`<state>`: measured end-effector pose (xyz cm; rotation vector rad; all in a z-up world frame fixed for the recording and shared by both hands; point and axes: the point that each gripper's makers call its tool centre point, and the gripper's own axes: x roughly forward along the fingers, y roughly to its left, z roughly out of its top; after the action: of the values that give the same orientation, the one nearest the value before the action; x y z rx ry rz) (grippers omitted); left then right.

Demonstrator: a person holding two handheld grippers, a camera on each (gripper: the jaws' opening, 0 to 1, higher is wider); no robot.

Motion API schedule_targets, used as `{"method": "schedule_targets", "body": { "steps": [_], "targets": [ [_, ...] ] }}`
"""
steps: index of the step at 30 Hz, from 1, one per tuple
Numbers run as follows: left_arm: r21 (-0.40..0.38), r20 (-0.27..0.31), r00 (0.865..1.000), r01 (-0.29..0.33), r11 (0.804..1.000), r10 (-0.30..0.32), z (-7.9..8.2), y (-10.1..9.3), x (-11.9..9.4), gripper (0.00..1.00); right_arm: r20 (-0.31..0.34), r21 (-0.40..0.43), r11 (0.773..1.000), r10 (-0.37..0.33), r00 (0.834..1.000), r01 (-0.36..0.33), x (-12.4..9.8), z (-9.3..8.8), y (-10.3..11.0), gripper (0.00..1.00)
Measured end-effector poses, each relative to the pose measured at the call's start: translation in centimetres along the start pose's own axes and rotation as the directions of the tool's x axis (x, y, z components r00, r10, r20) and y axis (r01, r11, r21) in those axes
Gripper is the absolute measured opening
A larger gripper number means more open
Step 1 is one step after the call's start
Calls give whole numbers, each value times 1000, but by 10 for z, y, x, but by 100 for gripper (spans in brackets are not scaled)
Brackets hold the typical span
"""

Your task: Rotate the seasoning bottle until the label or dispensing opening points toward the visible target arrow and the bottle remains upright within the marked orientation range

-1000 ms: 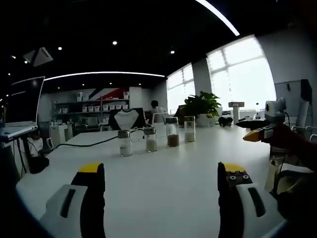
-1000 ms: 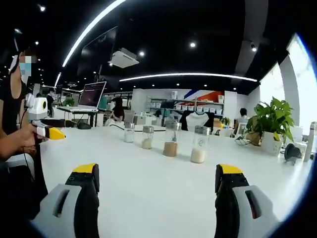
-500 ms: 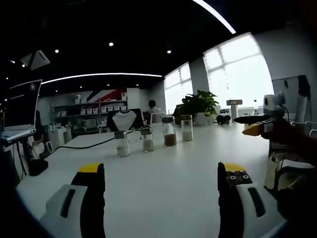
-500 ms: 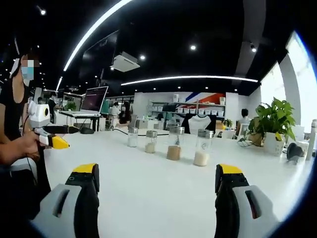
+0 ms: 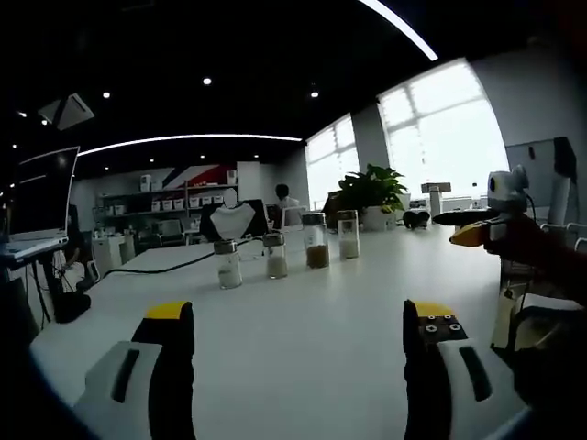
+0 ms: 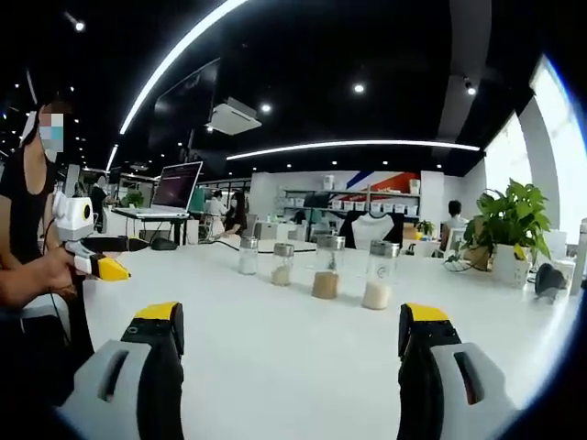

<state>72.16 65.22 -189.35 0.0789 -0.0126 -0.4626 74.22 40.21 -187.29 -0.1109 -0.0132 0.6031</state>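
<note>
Four glass seasoning bottles with metal caps stand upright in a row on the white table [image 5: 303, 312]. In the left gripper view they are a white-filled bottle [image 5: 228, 266], a pale one [image 5: 275, 257], a brown one [image 5: 316, 244] and a taller white one [image 5: 348, 235]. The right gripper view shows the same row from the other side: [image 6: 249, 257], [image 6: 282, 264], the brown bottle [image 6: 326, 269], the tall white bottle [image 6: 378, 276]. My left gripper [image 5: 298, 316] is open and well short of the row. My right gripper [image 6: 289, 321] is open too, with nothing between its jaws.
A potted plant [image 5: 371, 194] stands behind the row near the windows. A black cable [image 5: 165, 266] runs across the table. A laptop [image 6: 174, 188] sits on a stand at the far side. A person's hand holds the left gripper [image 6: 112, 268] at the table's left.
Both views have shifted slightly with the hands. The bottles stand as before and both grippers stay open.
</note>
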Motion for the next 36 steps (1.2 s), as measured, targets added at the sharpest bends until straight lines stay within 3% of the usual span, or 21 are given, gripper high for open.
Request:
{"method": "schedule_targets", "body": {
  "steps": [21,36],
  "targets": [
    [-21,-2,1000,-19,1000,19,-5,2,-2,100,-3,-14,1000,13,1000,-13,4,-1,7,99],
    [-19,8,999,-34,999,35,1,15,12,100,1,7,1000,18,1000,-18,9,-2,13,99]
  ]
}}
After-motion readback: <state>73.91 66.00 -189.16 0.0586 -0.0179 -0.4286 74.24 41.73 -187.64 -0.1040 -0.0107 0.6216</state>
